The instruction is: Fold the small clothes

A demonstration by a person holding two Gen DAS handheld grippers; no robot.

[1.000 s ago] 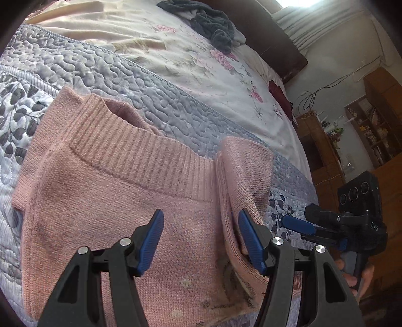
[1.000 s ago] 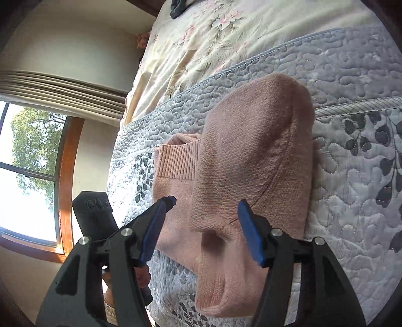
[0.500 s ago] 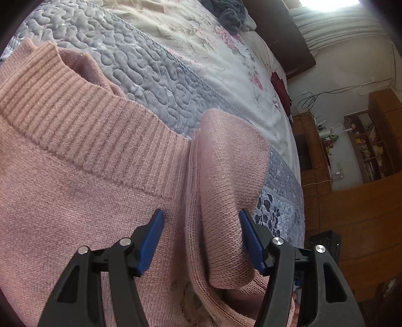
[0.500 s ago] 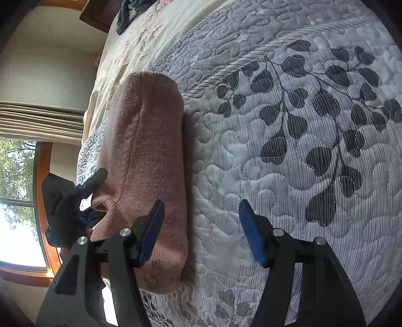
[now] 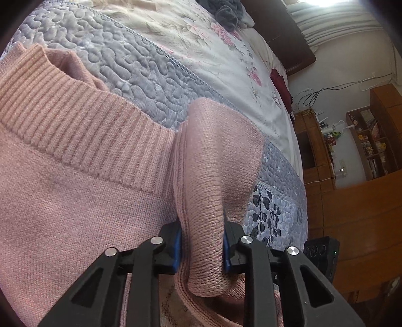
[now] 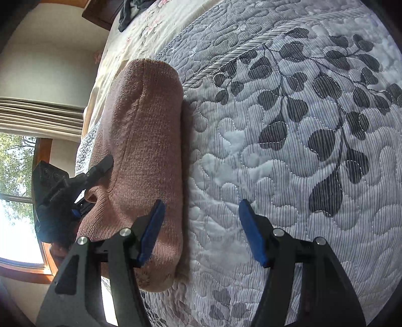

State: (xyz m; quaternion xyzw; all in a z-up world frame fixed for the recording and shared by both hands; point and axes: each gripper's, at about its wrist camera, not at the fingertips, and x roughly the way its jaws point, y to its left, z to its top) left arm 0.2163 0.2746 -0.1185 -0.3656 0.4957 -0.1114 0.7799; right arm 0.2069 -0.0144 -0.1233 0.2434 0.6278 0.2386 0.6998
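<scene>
The jaws of the left gripper (image 5: 202, 249) are pinching a rolled-over fold of the pink knit sweater (image 5: 83, 191), the blue pads (image 5: 177, 249) pressing in on both sides of a thick ridge of fabric that is standing up between them. The jaws of the right gripper (image 6: 199, 231) are standing spread apart with nothing between them; the sweater (image 6: 145, 140) is lying just to the left of its left pad, and only the quilted bedspread (image 6: 289, 151) is showing in the gap.

As far as the task goes, I judge it to be partway along. One side of the sweater is already lying doubled over the body, forming a long rounded bolster shape in the right wrist view, while the ribbed hem or collar band (image 5: 83, 125) ahead and to the left of the left jaws is lying flat and unfolded. The grasped fold is probably being carried across next, and at least one further fold seems to be waiting.

The sweater is a soft, chunky knit, with fine stitches on the body and raised vertical ribbing on the band; it is slumping and bulging rather than creasing sharply. The bedspread beneath is puffy, stitched in meandering loops, with dark printed leaves (image 6: 324, 140) ahead of the right jaws. Further off, beyond the left jaws, a dark grey garment (image 5: 226, 12) is lying bunched on a floral sheet (image 5: 201, 47).
</scene>
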